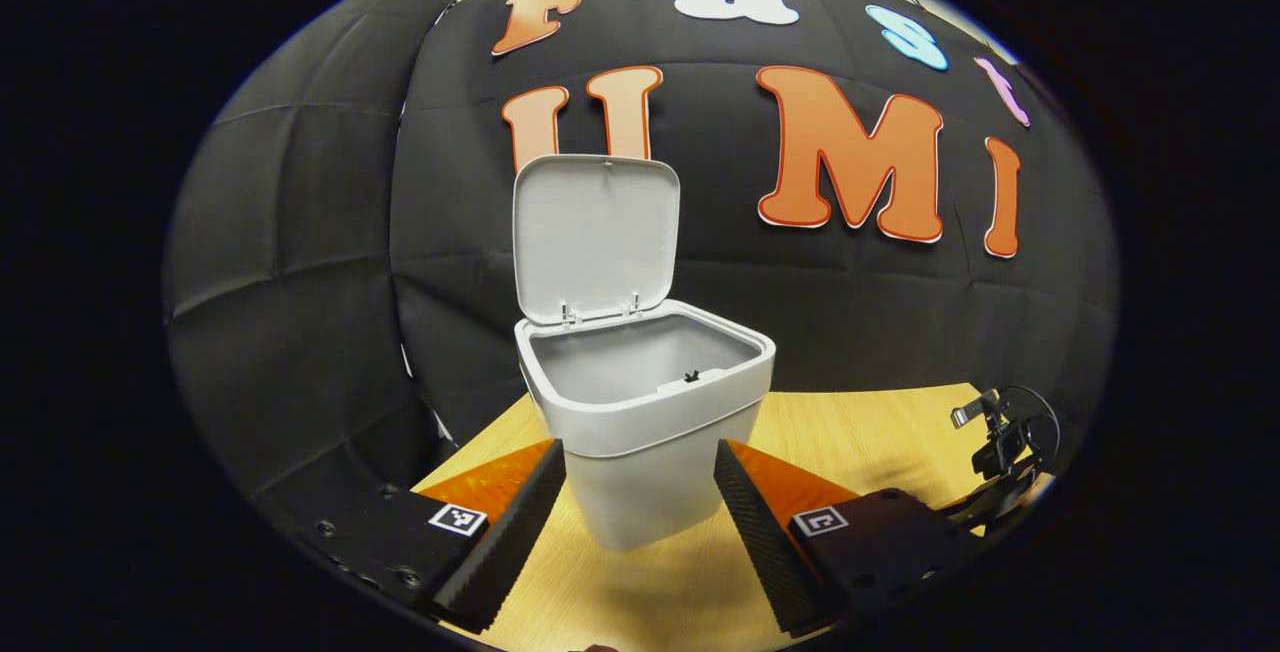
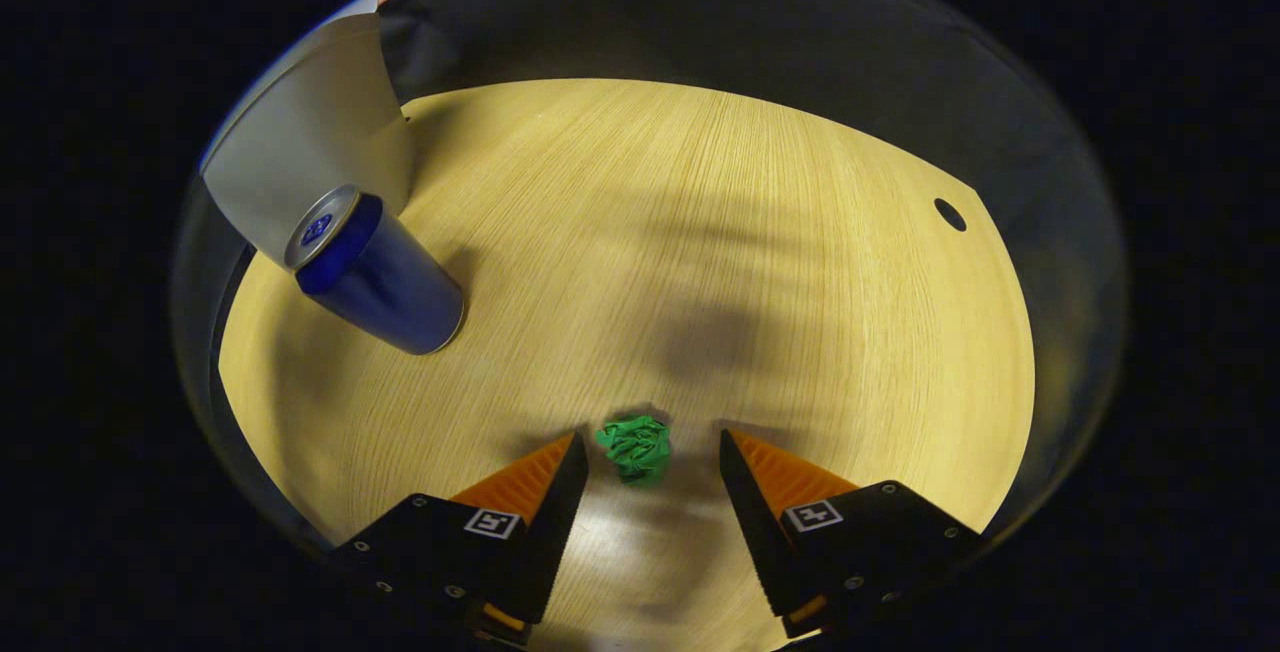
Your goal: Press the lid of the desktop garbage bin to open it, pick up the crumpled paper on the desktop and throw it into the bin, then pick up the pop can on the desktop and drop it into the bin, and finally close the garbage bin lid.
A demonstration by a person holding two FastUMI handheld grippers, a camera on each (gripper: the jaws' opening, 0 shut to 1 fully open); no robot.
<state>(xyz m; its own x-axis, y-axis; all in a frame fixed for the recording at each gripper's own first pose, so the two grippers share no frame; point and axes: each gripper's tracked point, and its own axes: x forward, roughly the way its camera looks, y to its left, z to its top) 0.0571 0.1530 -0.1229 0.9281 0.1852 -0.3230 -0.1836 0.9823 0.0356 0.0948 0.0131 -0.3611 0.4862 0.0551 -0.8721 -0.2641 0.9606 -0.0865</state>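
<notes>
The white desktop bin (image 1: 640, 412) stands on the wooden table with its lid (image 1: 595, 237) flipped up and the inside bare. My left gripper (image 1: 640, 457) is open just in front of the bin, one finger at each side of its body, not touching. In the right gripper view a green crumpled paper ball (image 2: 635, 447) lies on the table between the tips of my open right gripper (image 2: 650, 452), which points down at it. A blue pop can (image 2: 375, 277) stands upright at the left, next to the bin's white wall (image 2: 310, 147).
The other gripper (image 1: 1005, 442) shows small at the far right of the left gripper view, over the table. The tabletop (image 2: 750, 262) has a round cable hole (image 2: 950, 214) near its right edge. Black cloth walls close in behind the bin.
</notes>
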